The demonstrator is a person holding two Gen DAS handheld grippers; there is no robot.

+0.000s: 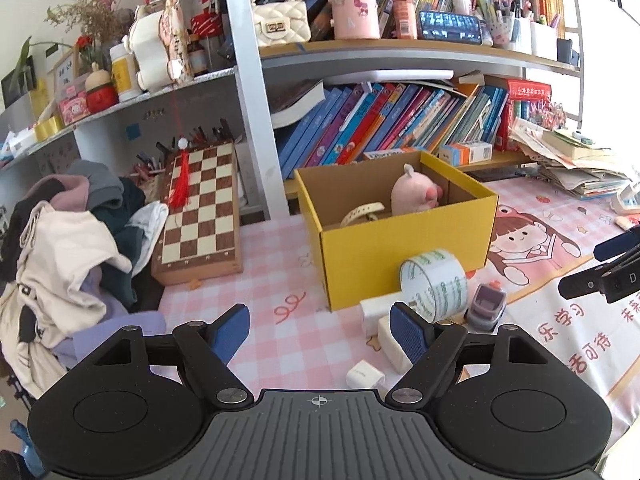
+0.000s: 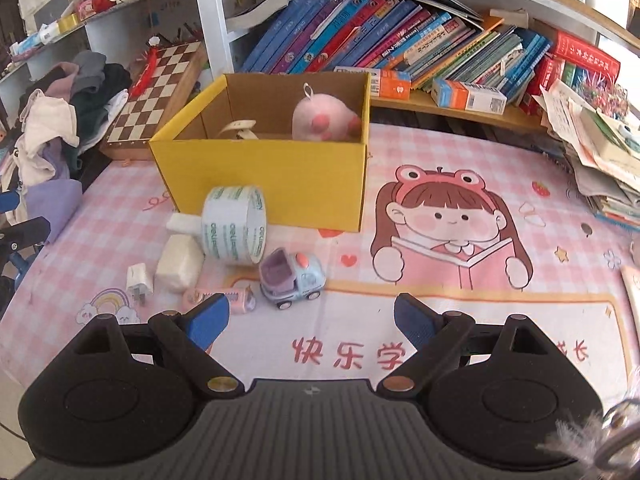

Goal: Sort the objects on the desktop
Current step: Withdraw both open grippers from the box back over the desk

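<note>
Ahead of right claw (image 2: 312, 322), toy car (image 2: 290, 278)

A child's study corner at home is showing here. Picture books (image 2: 360, 32) are leaning along the shelf (image 2: 440, 108), and a cartoon mat (image 2: 460, 220) is covering the surface beside heaped clothes (image 1: 72, 240).

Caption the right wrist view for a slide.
Open right tongs hover over the pink desk mat, facing a toy car, tape roll and yellow box holding a pink plush.
</note>
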